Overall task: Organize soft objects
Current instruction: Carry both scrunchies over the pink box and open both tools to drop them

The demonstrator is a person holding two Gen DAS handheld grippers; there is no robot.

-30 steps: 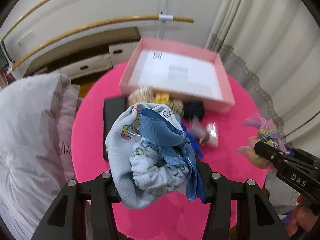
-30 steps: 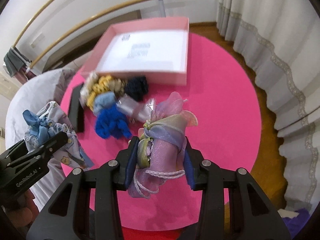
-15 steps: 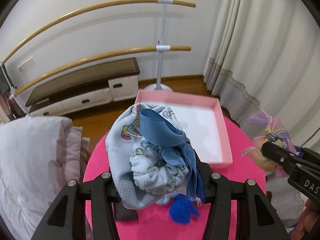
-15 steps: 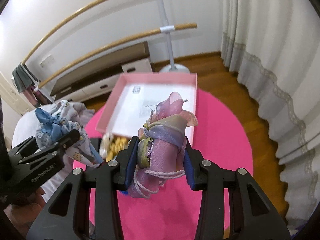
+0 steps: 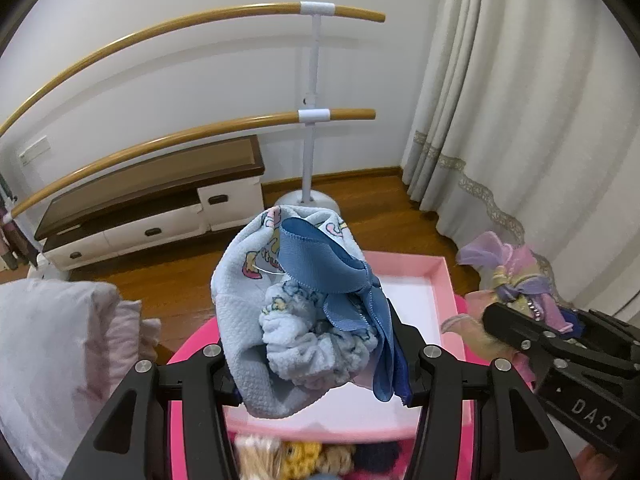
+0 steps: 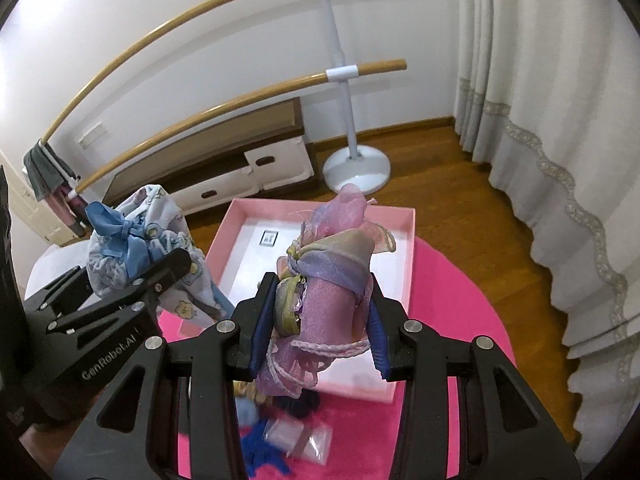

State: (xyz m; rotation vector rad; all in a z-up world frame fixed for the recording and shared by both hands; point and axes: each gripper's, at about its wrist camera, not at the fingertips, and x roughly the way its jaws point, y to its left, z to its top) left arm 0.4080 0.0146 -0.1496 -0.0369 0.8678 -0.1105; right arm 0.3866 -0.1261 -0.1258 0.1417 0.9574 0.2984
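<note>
My left gripper (image 5: 316, 360) is shut on a light blue printed cloth bundle with a blue ribbon bow (image 5: 304, 312), held above the near edge of the pink box (image 5: 446, 280). It also shows in the right wrist view (image 6: 136, 248). My right gripper (image 6: 316, 328) is shut on a pink and purple organza bow bundle (image 6: 332, 280), held over the pink box (image 6: 404, 264). That bundle shows at the right of the left wrist view (image 5: 512, 276). The box's white floor is bare.
The box sits on a round pink table (image 6: 456, 304). Yellow, cream and dark blue scrunchies (image 5: 304, 454) lie before the box, with a blue one and clear packets (image 6: 296, 440). A white pillow (image 5: 52, 360), ballet barre stand (image 6: 356, 168), low cabinet and curtains surround the table.
Both grippers have risen and moved forward with their bundles, from above the scrunchie pile to over the pink box. The views have tilted up toward the wall.
</note>
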